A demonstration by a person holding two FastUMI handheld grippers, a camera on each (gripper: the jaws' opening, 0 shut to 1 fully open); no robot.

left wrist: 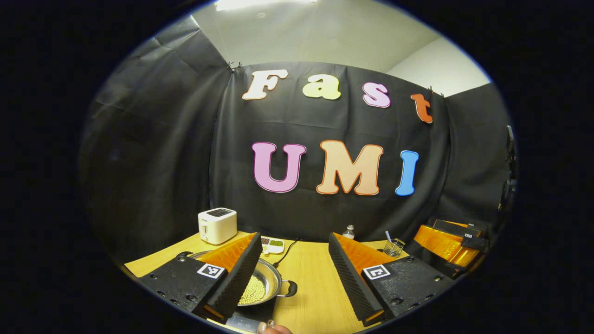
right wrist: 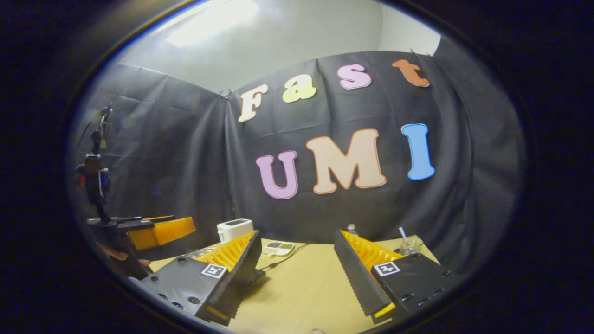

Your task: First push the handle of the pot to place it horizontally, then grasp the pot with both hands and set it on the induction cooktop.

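The steel pot (left wrist: 260, 285), holding pale beads, sat on the table (left wrist: 311, 278) at the near left behind the left gripper (left wrist: 297, 278), whose fingers stood apart; it looked rigid, slick and fairly heavy, best taken by its side handles (left wrist: 290, 288).

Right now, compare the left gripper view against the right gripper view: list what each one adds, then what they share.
Left gripper view: the pot with pale pellets inside, and the right gripper at far right. Right gripper view: the left gripper at far left, a dark stand above it. Shared: toaster, bottle, glass, wooden table.
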